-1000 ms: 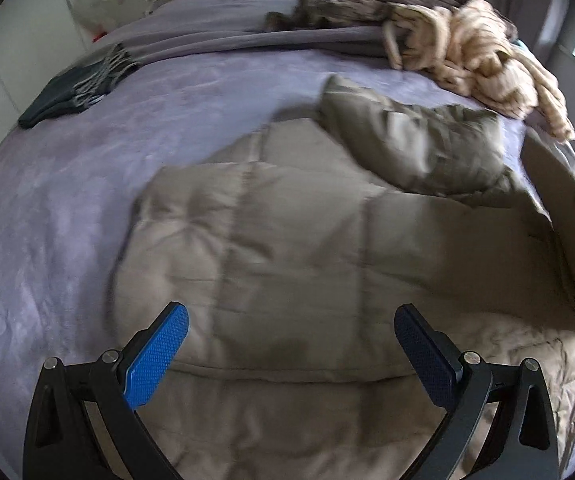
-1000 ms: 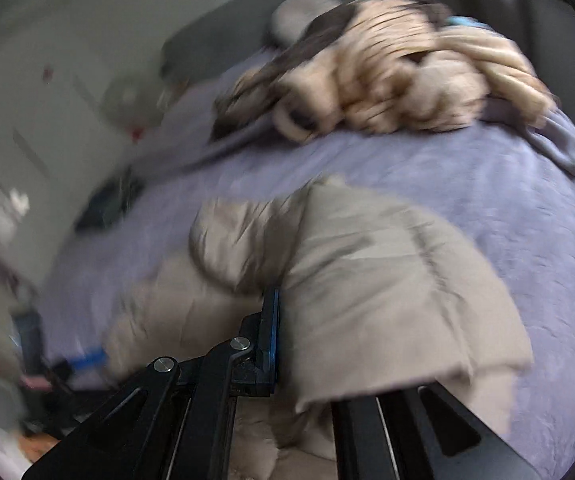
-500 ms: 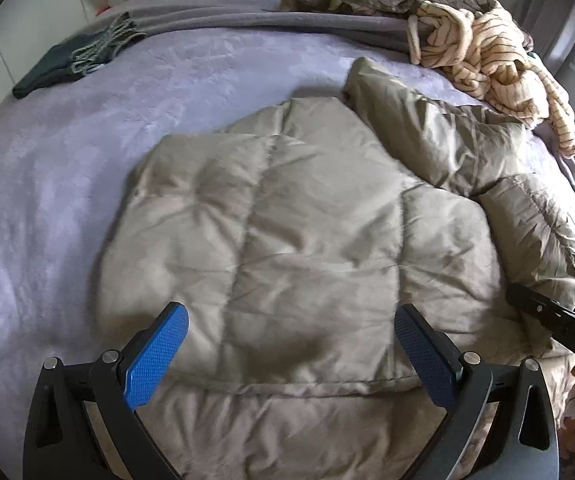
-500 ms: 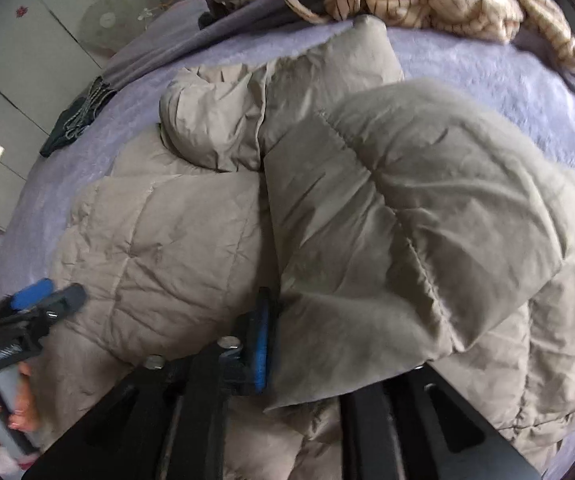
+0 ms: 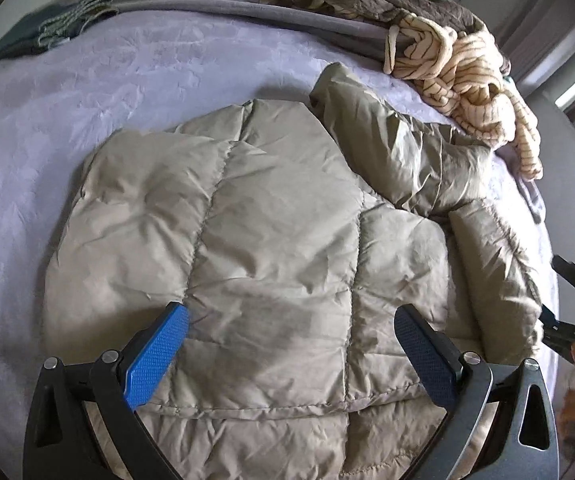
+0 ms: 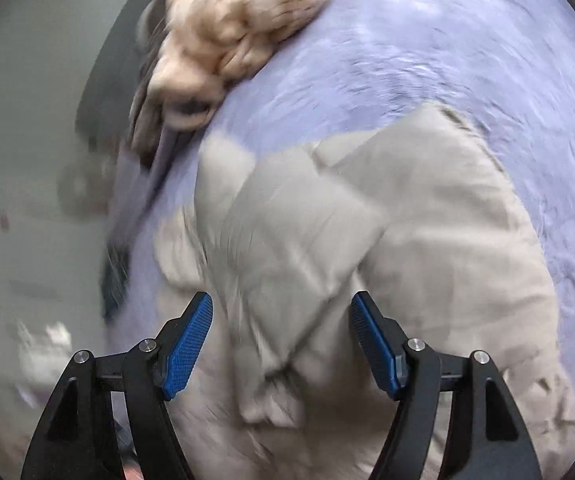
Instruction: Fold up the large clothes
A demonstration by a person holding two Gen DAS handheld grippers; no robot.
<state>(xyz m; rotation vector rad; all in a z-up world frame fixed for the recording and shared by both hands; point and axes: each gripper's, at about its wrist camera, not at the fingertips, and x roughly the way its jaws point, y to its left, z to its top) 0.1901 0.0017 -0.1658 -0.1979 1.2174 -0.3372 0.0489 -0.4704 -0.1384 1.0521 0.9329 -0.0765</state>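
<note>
Puffy beige jacket (image 5: 271, 240) spread flat on the lavender bedspread (image 5: 87, 80), sleeve (image 5: 491, 264) folded in along the right side, probably to square it up before halving. Left gripper (image 5: 291, 348) hovering over the hem, blue pads wide apart, nothing pinched. Right gripper (image 6: 281, 344) also spread, empty, just above the sleeve area. Sharp overview from the left view: striped cream garment (image 5: 467, 84) heaped at the far edge, dark folded item (image 5: 35, 36) far left. Right view mostly motion blur, but closer on the sleeve fold.
</note>
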